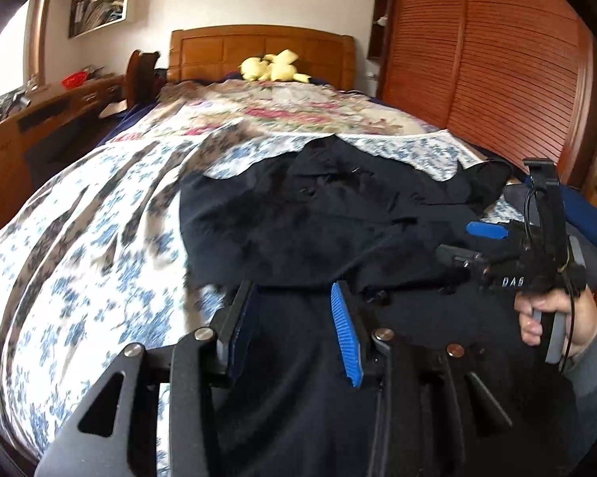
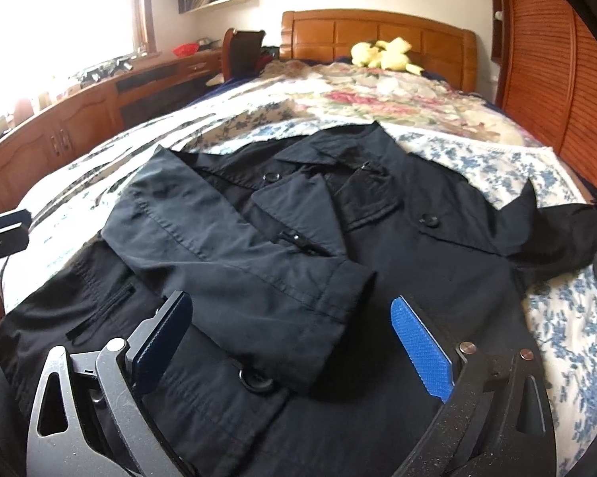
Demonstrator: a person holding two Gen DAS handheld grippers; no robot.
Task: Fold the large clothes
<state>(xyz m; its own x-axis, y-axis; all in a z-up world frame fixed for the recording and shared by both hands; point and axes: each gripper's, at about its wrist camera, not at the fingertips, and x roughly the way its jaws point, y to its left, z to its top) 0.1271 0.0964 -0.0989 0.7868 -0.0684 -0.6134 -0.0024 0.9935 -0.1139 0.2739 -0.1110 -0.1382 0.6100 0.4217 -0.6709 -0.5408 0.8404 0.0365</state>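
Coat (image 2: 318, 238) spread front-up on bed (image 2: 477, 159), collar toward headboard (image 2: 378, 35), one sleeve (image 2: 234, 246) folded across chest, other sleeve trailing toward wardrobe side. Left gripper (image 1: 294, 318) low over coat's near hem, jaws partly apart, nothing pinched. Right gripper (image 2: 294, 338) wide open above folded sleeve's cuff, holding nothing. Risk, as judged: slick fabric; gripper catching only top layer would drag folded sleeve askew; uneven pull between hands could skew next fold, bunch coat against quilt.
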